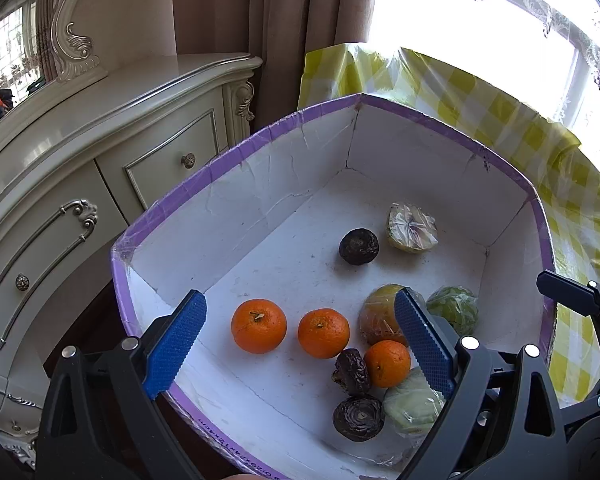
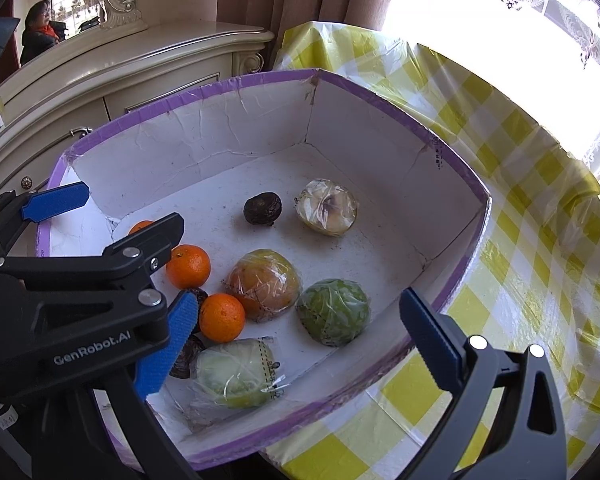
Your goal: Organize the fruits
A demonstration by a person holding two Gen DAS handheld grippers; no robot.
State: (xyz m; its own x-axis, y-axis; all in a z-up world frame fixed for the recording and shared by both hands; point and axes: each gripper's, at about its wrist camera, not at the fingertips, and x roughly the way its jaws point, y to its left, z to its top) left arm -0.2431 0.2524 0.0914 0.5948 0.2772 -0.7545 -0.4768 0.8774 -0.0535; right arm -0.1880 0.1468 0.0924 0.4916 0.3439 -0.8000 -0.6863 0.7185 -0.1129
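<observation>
A white cardboard box with a purple rim (image 1: 236, 152) (image 2: 456, 184) holds the fruit. Three tangerines (image 1: 259, 326) (image 1: 323, 333) (image 1: 387, 363) lie in it, with dark wrinkled fruits (image 1: 358, 246) (image 1: 358, 418) and several plastic-wrapped fruits (image 2: 333, 311) (image 2: 264, 285) (image 2: 326, 207) (image 2: 236, 372). My left gripper (image 1: 300, 340) is open and empty above the box's near side, over the tangerines. My right gripper (image 2: 296, 344) is open and empty above the near right part of the box, over the wrapped green fruit. The left gripper's body (image 2: 80, 280) hides part of the box in the right wrist view.
The box stands on a table with a yellow-and-white checked cloth (image 2: 520, 240). A cream carved sideboard (image 1: 80, 168) stands to the left, with a mirror (image 2: 52, 12) showing a person. A bright window (image 1: 480, 20) and curtains lie behind.
</observation>
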